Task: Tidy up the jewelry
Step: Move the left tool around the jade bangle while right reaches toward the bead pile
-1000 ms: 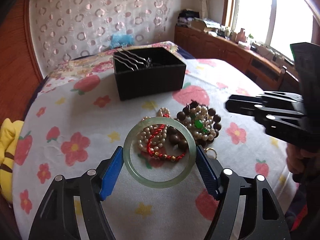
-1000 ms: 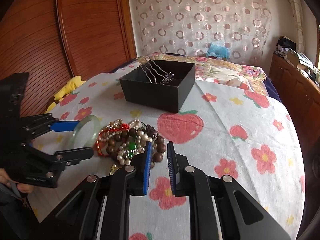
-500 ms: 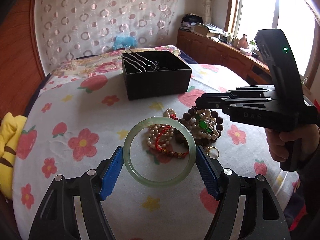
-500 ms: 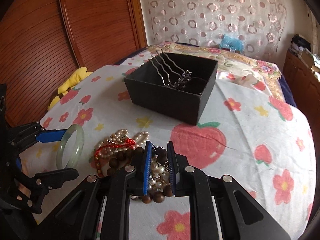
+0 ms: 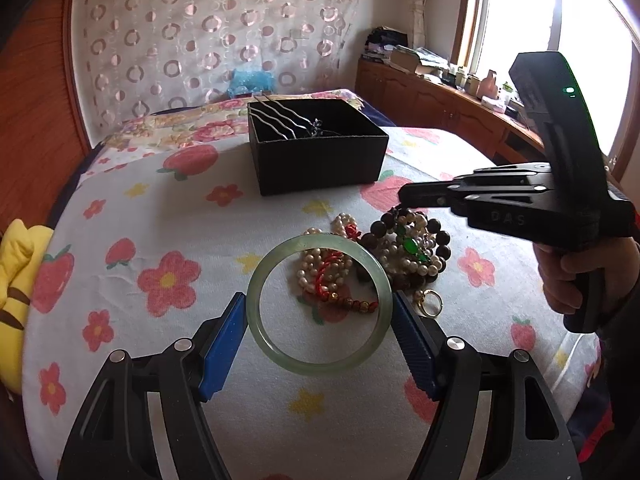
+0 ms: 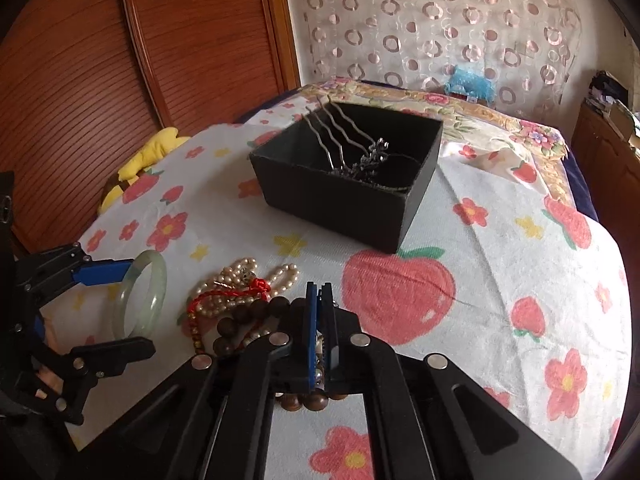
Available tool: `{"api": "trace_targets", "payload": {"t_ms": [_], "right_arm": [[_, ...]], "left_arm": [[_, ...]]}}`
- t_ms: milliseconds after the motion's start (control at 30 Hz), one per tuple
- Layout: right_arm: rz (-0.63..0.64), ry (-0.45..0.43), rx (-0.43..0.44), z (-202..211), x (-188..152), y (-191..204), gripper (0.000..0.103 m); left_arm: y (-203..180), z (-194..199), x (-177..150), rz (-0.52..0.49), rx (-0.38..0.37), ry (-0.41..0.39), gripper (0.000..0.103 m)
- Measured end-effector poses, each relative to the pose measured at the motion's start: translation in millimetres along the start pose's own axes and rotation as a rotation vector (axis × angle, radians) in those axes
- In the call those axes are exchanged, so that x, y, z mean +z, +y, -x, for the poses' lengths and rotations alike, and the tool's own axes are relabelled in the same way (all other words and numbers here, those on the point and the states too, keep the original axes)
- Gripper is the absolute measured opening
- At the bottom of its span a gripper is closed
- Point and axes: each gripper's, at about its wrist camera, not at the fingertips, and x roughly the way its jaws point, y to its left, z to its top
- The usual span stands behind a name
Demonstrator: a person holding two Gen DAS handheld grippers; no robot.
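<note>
My left gripper [image 5: 319,312] is shut on a pale green jade bangle [image 5: 264,280] and holds it upright just above the cloth; the bangle also shows in the right wrist view [image 6: 154,276]. A pile of jewelry [image 5: 404,248] lies behind it: pearl strands, a red cord bracelet, dark wooden beads, a green stone, a gold ring. My right gripper [image 6: 321,292] sits over the pile with its jaws nearly closed on some beads; what it pinches is hard to tell. A black box [image 5: 320,160] with wavy hairpins stands farther back.
The table [image 5: 160,220] has a white cloth with flowers and strawberries. A yellow plush toy [image 5: 16,264] lies at its left edge. A wooden panel [image 6: 120,80] stands at the left, a patterned curtain behind, and a cluttered wooden sideboard [image 5: 440,96] at the right.
My right gripper has moved forward and down onto the bead pile and its jaws have closed further. My left gripper keeps holding the bangle almost in place.
</note>
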Motion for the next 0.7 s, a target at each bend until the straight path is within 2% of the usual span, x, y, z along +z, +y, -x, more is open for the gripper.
{"api": "trace_targets", "payload": {"t_ms": [400, 533, 700], "right_arm": [[0.043, -0.096, -0.007, 42.5, 20.3, 9.5, 0.002], [0.043, -0.09, -0.016, 42.0, 21.7, 9.0, 0.002], [-0.022, -0.051, -0.053, 27.2, 14.6, -12.5, 0.002]], "left_arm": [[8.2, 3.2, 8.0, 0.009, 0.011, -0.017, 0.069], [9.9, 5.3, 9.5, 0.012, 0.011, -0.025, 0.069], [10.1, 5.8, 9.8, 0.014, 0.01, -0.023, 0.069]]}}
